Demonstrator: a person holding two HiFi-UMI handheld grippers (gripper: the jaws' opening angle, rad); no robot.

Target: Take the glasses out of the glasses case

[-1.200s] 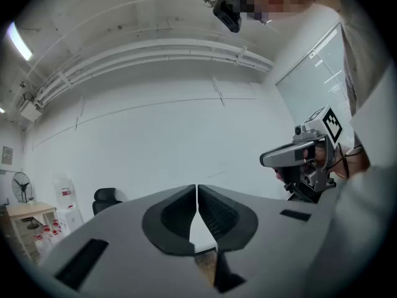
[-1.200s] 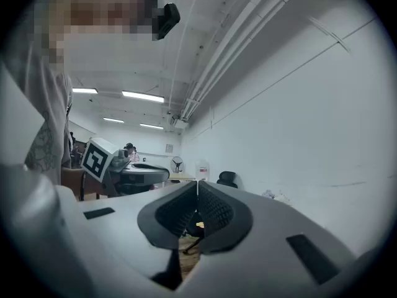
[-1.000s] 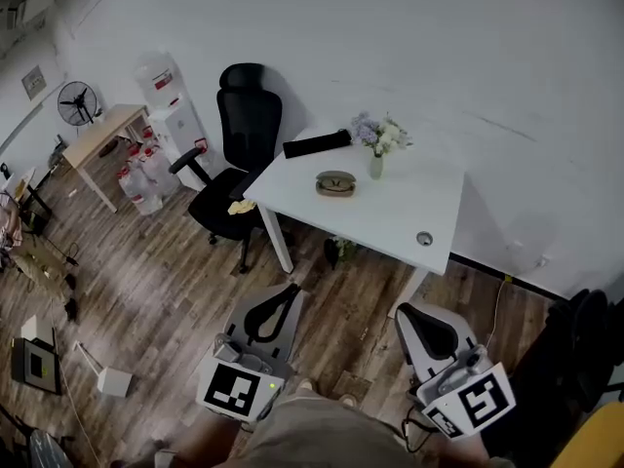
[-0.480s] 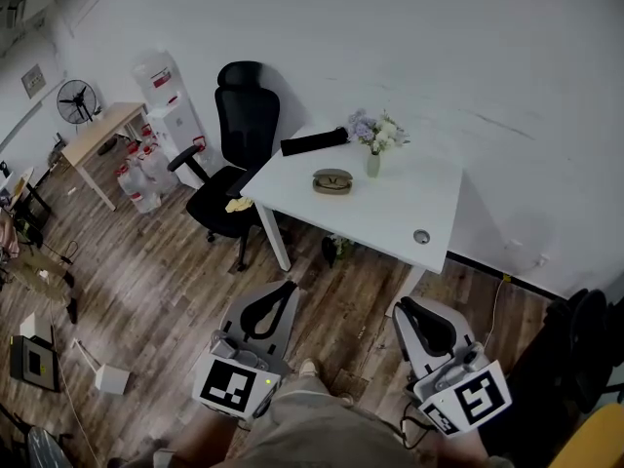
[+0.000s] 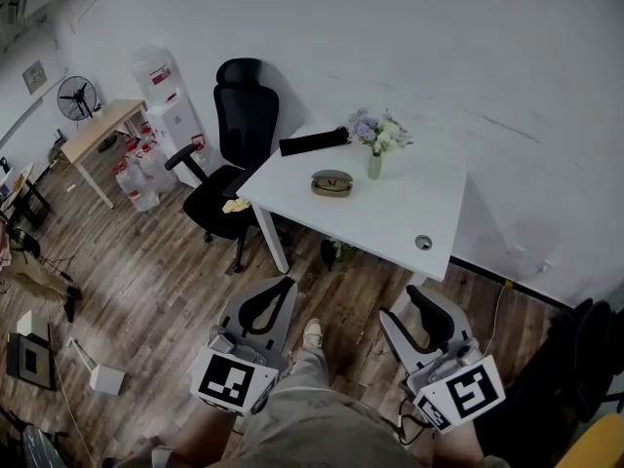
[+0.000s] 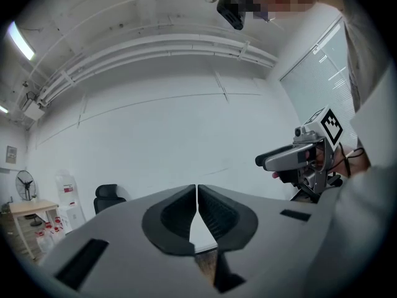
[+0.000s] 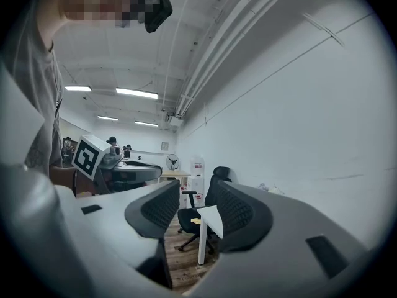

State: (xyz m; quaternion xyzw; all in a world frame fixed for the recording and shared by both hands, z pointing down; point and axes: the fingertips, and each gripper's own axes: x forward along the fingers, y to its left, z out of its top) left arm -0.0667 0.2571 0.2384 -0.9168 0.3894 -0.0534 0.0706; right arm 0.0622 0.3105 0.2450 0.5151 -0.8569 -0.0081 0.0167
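An olive-brown glasses case (image 5: 332,182) lies closed on the white table (image 5: 409,213), far ahead of both grippers. My left gripper (image 5: 288,286) hangs over the wooden floor at the lower left. Its jaws meet tip to tip in the left gripper view, so the left gripper (image 6: 197,189) is shut and empty. My right gripper (image 5: 402,306) hangs at the lower right, short of the table's near corner. The right gripper (image 7: 198,189) has its jaws opening, and only the distant room shows between them.
On the table stand a small vase of flowers (image 5: 376,142) and a long black object (image 5: 314,141); a round cable hole (image 5: 423,243) is near its front edge. A black office chair (image 5: 237,139) stands left of the table. Farther left are a water dispenser (image 5: 166,96), bottles and a wooden desk (image 5: 97,133).
The right gripper's jaws have gone from shut to wide apart. Both grippers have sunk slightly in the head view, and a shoe now shows between them. The left jaws stay shut.
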